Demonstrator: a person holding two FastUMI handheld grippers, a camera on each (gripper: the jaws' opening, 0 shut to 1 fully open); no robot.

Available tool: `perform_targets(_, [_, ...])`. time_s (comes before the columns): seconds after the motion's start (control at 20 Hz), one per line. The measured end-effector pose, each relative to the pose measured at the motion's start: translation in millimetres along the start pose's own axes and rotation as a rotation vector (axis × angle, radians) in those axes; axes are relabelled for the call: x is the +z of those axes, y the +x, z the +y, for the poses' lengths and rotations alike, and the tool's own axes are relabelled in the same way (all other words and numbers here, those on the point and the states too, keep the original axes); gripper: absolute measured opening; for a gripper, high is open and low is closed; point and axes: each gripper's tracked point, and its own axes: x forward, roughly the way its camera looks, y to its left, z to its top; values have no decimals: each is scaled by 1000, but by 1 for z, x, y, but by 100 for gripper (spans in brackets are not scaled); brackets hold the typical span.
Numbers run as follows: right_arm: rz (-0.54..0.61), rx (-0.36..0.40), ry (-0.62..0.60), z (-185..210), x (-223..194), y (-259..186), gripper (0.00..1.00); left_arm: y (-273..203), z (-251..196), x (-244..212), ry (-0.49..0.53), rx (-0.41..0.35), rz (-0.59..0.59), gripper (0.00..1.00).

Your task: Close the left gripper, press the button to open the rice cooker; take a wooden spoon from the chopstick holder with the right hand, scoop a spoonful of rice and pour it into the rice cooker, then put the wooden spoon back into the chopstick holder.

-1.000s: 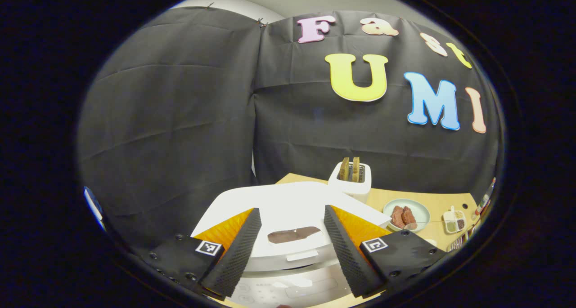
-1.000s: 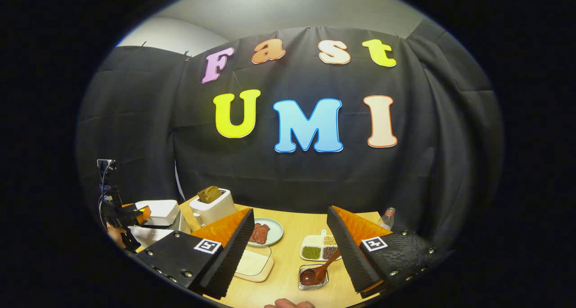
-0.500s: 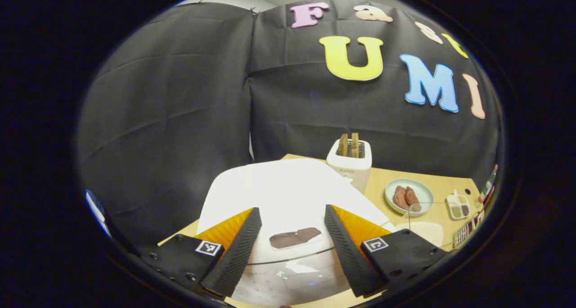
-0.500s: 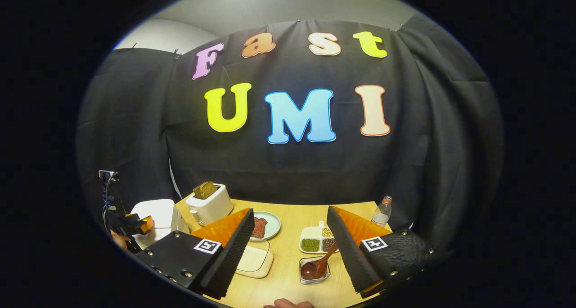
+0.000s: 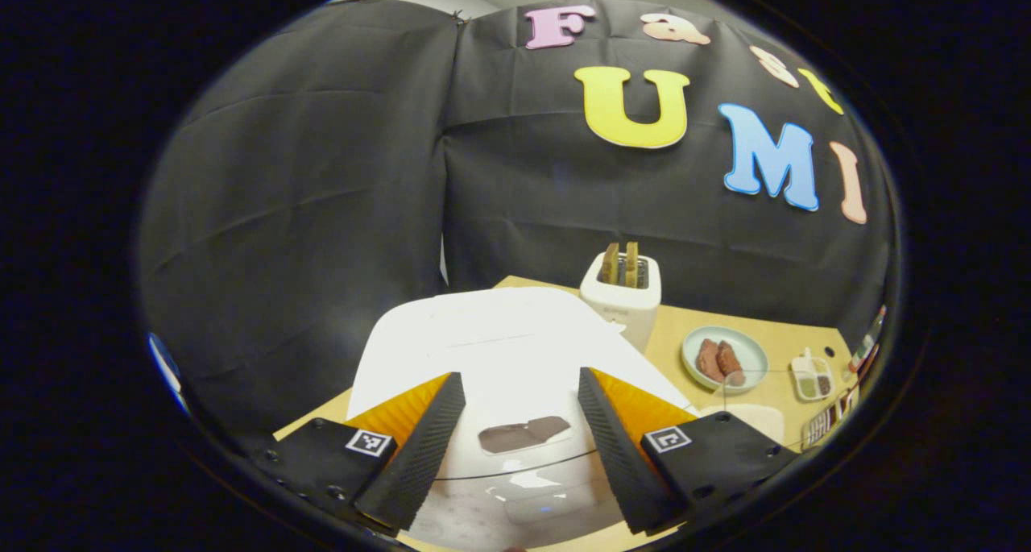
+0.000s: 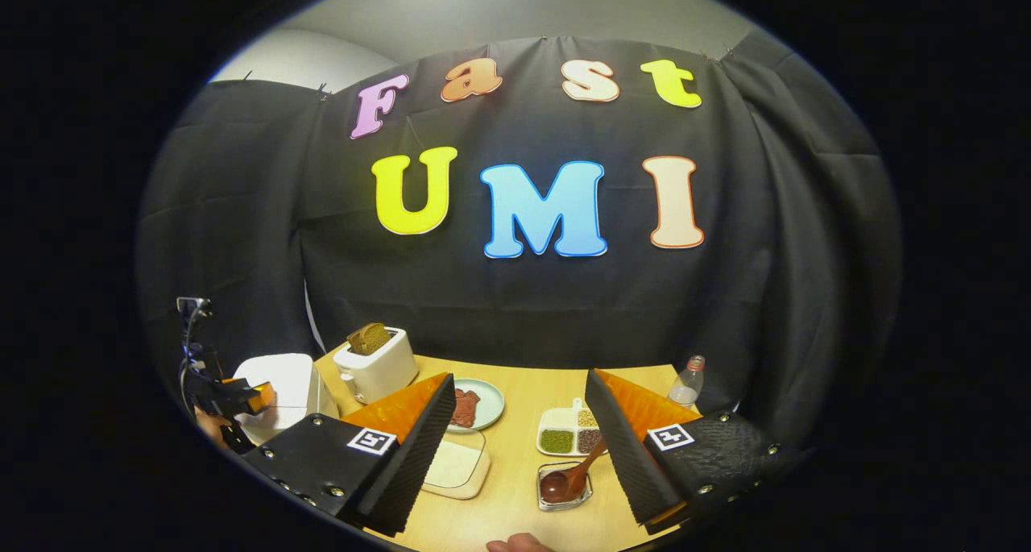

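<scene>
In the left gripper view, the left gripper [image 5: 519, 443] hangs with its two black ribbed fingers spread wide and nothing between them. Just beyond the fingertips sits the white rice cooker [image 5: 499, 350], its lid closed; a dark patch marks the lid's front, and a glossy front panel shows low between the fingers. The cooker stands at the near left corner of a light wooden table [image 5: 773, 342]. Behind it, a white toaster [image 5: 622, 294] holds two upright slices of bread. To the right lies a pale green plate [image 5: 723, 360] with pieces of meat, and beyond that a small divided dish [image 5: 812, 375] near the table's right edge.

In the right gripper view, the right gripper [image 6: 519, 443] is likewise spread wide and holds nothing. Close before its fingertips, a small clear container [image 6: 564, 487] holds the wooden spoon [image 6: 573, 475], bowl down and handle leaning up to the right. To its left lies a shallow clear-rimmed tray of rice [image 6: 457, 465]. Farther on stand a white divided dish of beans [image 6: 568, 435], the green plate [image 6: 486, 403] and a small bottle [image 6: 685, 387] by the back right. At the far left the toaster [image 6: 377, 367] and the rice cooker [image 6: 278, 383] appear, with the other gripper in front of the cooker. Black cloth [image 6: 765, 254] walls the booth on all sides, with a pale ceiling above it.
</scene>
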Motion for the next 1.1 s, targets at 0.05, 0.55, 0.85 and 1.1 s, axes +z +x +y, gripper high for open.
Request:
perform_targets(0.05, [-9,-23,4,-6,4,1,98,-7,-9,21,-8,-15,-48,98])
perform_targets(0.55, [-125,-64,94,-12,65,-13,93,-114,-174,192,101,-322,-384,95])
perform_targets(0.85, [-189,-63,79,-10,86,-28,98,-160,-232,211,85,-466,-407,96])
perform_targets(1.1, [-189,-67,55,-5,84,-30,98,-162,-224,203,53,-464,-377,96])
